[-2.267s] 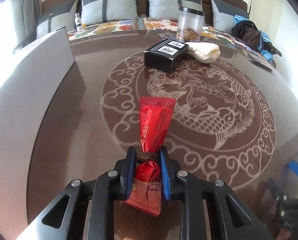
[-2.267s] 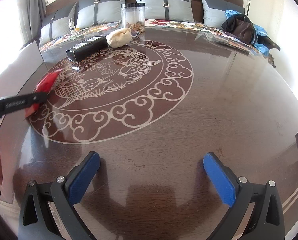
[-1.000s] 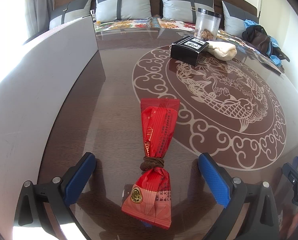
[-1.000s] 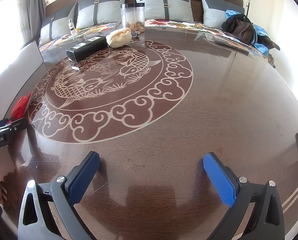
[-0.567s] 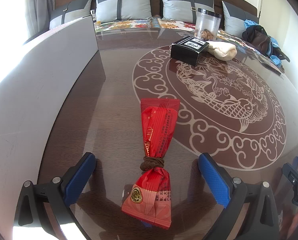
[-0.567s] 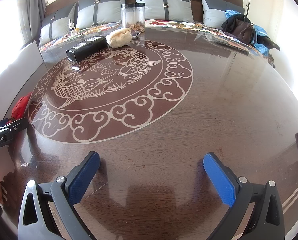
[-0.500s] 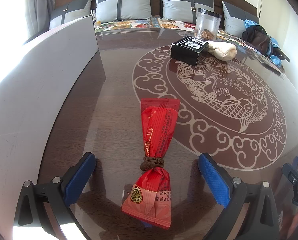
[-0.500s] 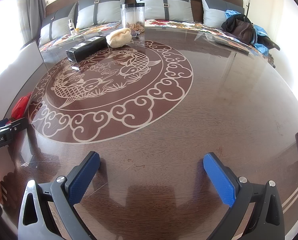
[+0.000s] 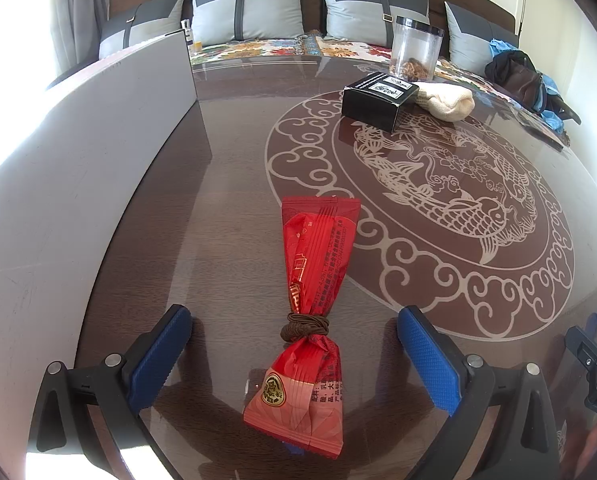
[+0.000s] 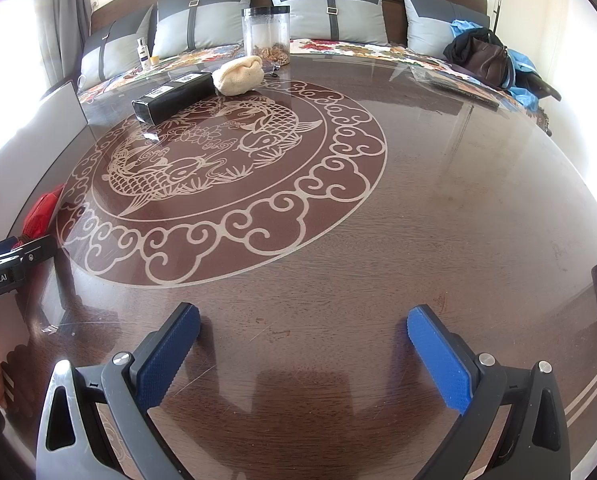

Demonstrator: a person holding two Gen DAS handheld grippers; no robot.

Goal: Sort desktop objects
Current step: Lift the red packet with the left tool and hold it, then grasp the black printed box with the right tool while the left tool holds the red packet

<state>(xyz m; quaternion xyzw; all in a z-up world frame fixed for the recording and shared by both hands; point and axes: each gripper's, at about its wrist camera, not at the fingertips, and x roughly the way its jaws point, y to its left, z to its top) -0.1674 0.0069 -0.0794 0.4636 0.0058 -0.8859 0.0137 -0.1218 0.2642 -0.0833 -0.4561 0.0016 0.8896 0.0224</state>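
left claw point(image 9: 294, 344) wide — straddling red packet point(image 9: 312, 280)

A snack packet point(image 9: 312, 312) lies flat on the table point(image 9: 226, 184) between the spread fingers of my left gripper point(image 9: 294, 344), touching neither, its length running away from me. A flat board point(image 9: 78, 168) stands along the table's left side. Farther back and to the right, a box point(image 9: 378, 100) lies with a cloth bundle point(image 9: 446, 100) just beside it on the right. A jar point(image 9: 416, 50) stands behind both. My right gripper point(image 10: 302, 346) hovers with fingers apart over bare table, to the right of my left one. Cushions point(image 10: 330, 10) line the seat behind the table, and a bag point(image 10: 486, 58) sits on its right end.
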